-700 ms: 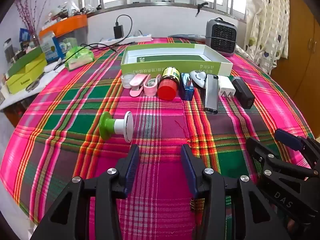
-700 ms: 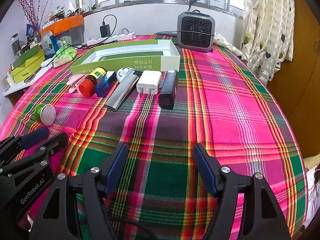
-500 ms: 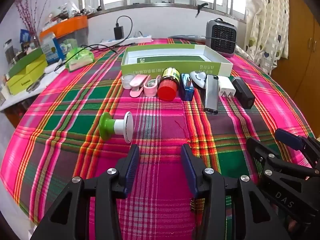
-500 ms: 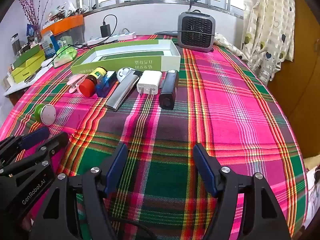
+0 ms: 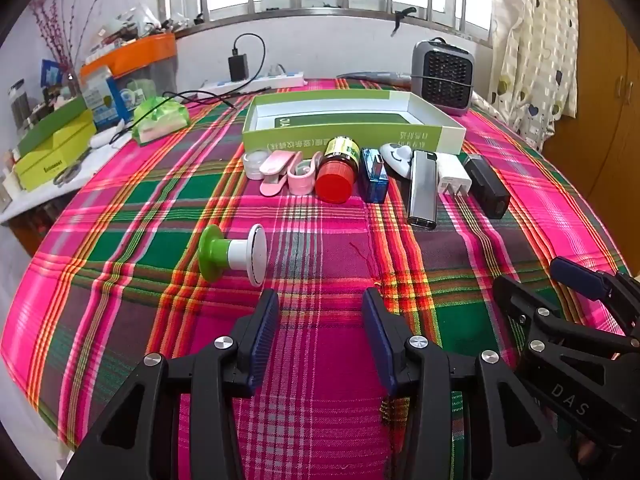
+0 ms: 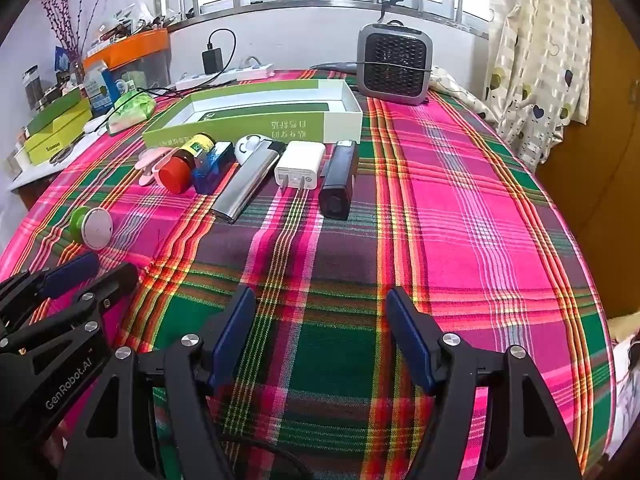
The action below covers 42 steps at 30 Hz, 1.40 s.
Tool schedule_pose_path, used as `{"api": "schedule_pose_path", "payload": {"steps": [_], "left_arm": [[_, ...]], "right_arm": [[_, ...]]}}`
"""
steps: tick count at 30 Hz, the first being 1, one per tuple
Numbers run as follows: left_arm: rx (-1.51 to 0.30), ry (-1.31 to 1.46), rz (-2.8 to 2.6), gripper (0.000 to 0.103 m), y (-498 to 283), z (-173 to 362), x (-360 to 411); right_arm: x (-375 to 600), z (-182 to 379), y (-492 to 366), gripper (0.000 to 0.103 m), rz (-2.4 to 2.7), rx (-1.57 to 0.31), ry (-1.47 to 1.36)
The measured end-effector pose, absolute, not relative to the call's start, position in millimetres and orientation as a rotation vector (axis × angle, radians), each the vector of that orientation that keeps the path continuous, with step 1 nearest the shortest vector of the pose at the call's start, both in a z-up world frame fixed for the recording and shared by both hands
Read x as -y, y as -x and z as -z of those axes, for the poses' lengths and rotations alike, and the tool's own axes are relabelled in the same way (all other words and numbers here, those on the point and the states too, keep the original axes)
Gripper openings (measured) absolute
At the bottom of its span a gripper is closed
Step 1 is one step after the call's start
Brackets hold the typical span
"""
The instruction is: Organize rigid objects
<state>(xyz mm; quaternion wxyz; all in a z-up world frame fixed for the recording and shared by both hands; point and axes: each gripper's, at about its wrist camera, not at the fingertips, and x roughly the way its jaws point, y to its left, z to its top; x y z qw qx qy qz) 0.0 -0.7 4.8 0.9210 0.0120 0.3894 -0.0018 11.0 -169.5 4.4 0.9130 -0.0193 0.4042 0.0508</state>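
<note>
Lying sideways at eleven o'clock of the wide-open, empty left gripper (image 5: 320, 332): green-and-white spool (image 5: 234, 255), white end facing three o'clock; right gripper (image 6: 320, 336) likewise gaping, holding nothing.

The tablecloth (image 5: 320, 380) is a loud plaid of pink, green and maroon with orange and yellow lines. The box (image 5: 352, 140) is lime green and white. The bottle (image 5: 338, 170) has a red cap, the spool (image 5: 234, 254) is green and white, the curtain (image 6: 536, 48) cream with dark hearts.
</note>
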Motion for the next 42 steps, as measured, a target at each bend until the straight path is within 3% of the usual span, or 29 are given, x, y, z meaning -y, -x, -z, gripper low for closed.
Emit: {"api": "schedule_pose_path", "payload": {"steps": [42], "left_arm": [[-0.795, -0.024, 0.003, 0.042, -0.2, -2.4, -0.5]], "right_arm": [[169.5, -5.2, -10.3, 0.068, -0.105, -0.83, 0.04]]}}
